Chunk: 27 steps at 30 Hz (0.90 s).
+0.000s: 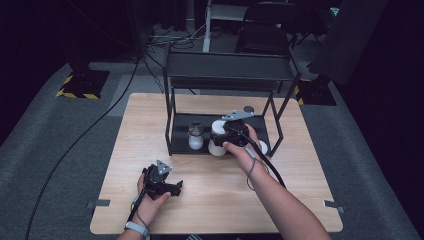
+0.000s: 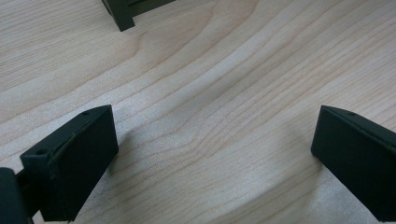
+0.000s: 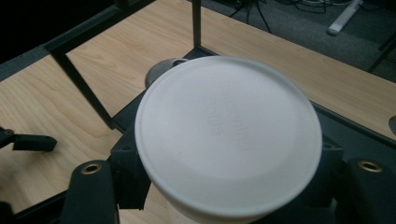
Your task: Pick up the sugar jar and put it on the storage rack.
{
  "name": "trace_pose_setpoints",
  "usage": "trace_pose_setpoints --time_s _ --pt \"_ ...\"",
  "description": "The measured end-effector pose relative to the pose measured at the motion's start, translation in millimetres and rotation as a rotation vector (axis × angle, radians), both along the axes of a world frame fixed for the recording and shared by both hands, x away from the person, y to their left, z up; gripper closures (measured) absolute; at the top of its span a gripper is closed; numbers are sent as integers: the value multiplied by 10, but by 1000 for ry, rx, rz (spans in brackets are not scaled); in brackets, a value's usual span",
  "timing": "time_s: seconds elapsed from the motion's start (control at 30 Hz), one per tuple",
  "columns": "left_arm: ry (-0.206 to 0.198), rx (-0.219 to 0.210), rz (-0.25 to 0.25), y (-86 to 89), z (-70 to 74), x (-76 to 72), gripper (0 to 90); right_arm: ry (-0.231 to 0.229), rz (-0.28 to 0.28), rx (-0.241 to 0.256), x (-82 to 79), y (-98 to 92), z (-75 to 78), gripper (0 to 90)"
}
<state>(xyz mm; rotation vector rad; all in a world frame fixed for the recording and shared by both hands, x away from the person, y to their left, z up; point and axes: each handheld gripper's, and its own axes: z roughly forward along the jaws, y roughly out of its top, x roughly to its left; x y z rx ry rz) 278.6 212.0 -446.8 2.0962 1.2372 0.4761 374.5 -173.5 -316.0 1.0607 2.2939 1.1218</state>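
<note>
We find no legible text; faint embossed marks on the white lid [image 3: 229, 135] are too indistinct to read.

Two hand-held grippers, black throughout. Left gripper [image 1: 165, 184]: grey three-cornered plate on top, dark dots at its corners; blocky black jaws with flat matte faces, bevelled edges and a small screw hole near each upper corner; thin cable trailing back past a pale band worn on the left wrist [image 1: 136, 228]. Right gripper [image 1: 235, 131]: same grey plate on top, thick black cable [image 1: 267, 167] running back along a bare forearm; thin cord looped at the right wrist. Brass-ringed screw holes in the black jaw mounts, seen in the right gripper view.
</note>
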Motion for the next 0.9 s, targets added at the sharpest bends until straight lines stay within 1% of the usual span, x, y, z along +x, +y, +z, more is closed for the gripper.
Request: trace_pose_setpoints --time_s 0.13,0.27,0.3,0.37,0.67,0.77,0.9 --pt "0 0 0 0 0 0 6 1 -21 -14 61 58 -62 339" --pt "0 -1 0 0 0 0 6 6 -36 -21 125 109 -155 339" --pt "0 -1 0 0 0 0 6 6 -36 -21 125 109 -155 339" --pt "0 0 -1 2 0 1 6 4 -46 -30 160 155 -224 339" --pt "0 1 -3 5 1 3 6 7 -87 -13 258 203 -338 339" --pt "0 1 -3 6 1 4 6 4 -97 -20 290 212 -381 339" --pt "0 2 -4 6 1 3 6 6 -106 -15 317 208 -416 339"
